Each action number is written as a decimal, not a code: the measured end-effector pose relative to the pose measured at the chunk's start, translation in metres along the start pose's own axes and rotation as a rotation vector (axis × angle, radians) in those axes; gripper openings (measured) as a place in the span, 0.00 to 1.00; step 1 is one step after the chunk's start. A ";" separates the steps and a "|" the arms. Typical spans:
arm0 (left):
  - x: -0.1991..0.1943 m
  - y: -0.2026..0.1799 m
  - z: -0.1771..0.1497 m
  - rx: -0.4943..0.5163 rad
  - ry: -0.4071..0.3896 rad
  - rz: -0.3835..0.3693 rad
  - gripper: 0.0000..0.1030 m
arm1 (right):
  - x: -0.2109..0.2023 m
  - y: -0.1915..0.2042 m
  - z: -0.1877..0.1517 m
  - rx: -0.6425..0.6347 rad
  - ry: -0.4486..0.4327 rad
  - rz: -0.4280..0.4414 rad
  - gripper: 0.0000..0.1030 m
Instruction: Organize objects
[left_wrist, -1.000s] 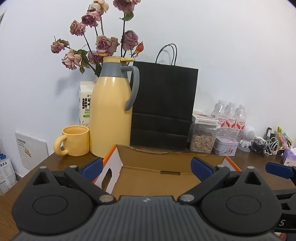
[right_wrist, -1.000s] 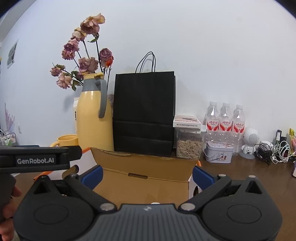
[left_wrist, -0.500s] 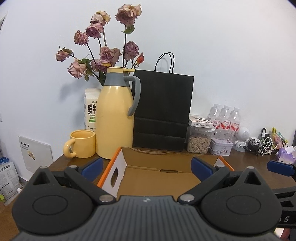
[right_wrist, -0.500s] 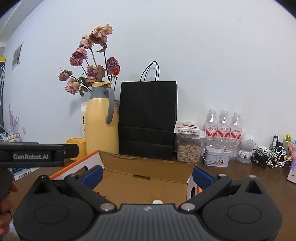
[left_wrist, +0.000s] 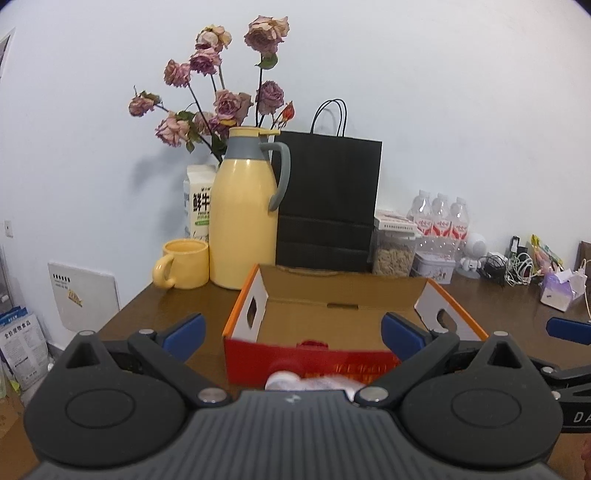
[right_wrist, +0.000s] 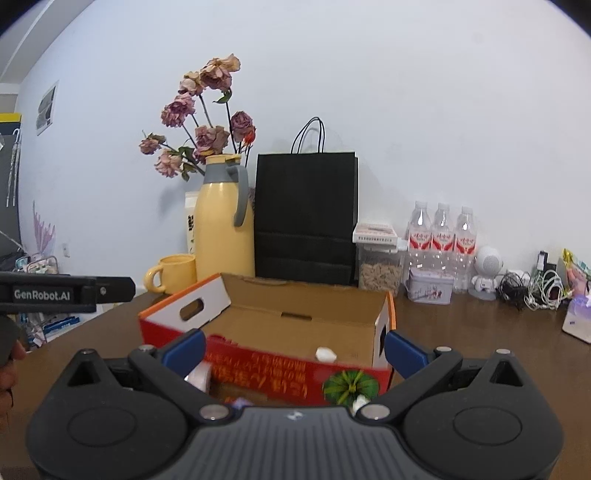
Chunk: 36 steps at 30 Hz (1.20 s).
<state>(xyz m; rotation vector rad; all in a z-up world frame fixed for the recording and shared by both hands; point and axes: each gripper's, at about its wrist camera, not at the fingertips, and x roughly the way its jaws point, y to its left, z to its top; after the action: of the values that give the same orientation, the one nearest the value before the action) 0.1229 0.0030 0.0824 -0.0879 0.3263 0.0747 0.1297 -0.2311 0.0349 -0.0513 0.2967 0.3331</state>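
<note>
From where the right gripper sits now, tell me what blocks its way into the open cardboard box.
Only the box's own red front wall rises between the right gripper and the cardboard box interior. Both jaws are open and hold nothing. Above that wall nothing visible blocks the opening; a small white object lies inside.

Both wrist views low, near, facing the shared open box (left_wrist: 332, 306) (right_wrist: 295, 314).

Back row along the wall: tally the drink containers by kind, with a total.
Water bottles: 3
Yellow thermos jug: 1
Yellow mug: 1
Milk carton: 1
Total: 6
</note>
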 end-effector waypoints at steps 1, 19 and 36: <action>-0.003 0.002 -0.002 -0.002 0.005 0.000 1.00 | -0.004 0.000 -0.003 0.000 0.004 0.002 1.00; -0.058 0.025 -0.057 0.006 0.070 0.017 1.00 | -0.063 0.009 -0.065 0.010 0.109 0.001 1.00; -0.052 0.034 -0.067 -0.025 0.116 0.021 1.00 | -0.060 -0.001 -0.075 0.039 0.131 -0.025 1.00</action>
<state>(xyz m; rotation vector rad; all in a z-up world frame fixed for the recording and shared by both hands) 0.0494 0.0267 0.0338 -0.1141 0.4425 0.0944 0.0550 -0.2583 -0.0191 -0.0381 0.4324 0.2997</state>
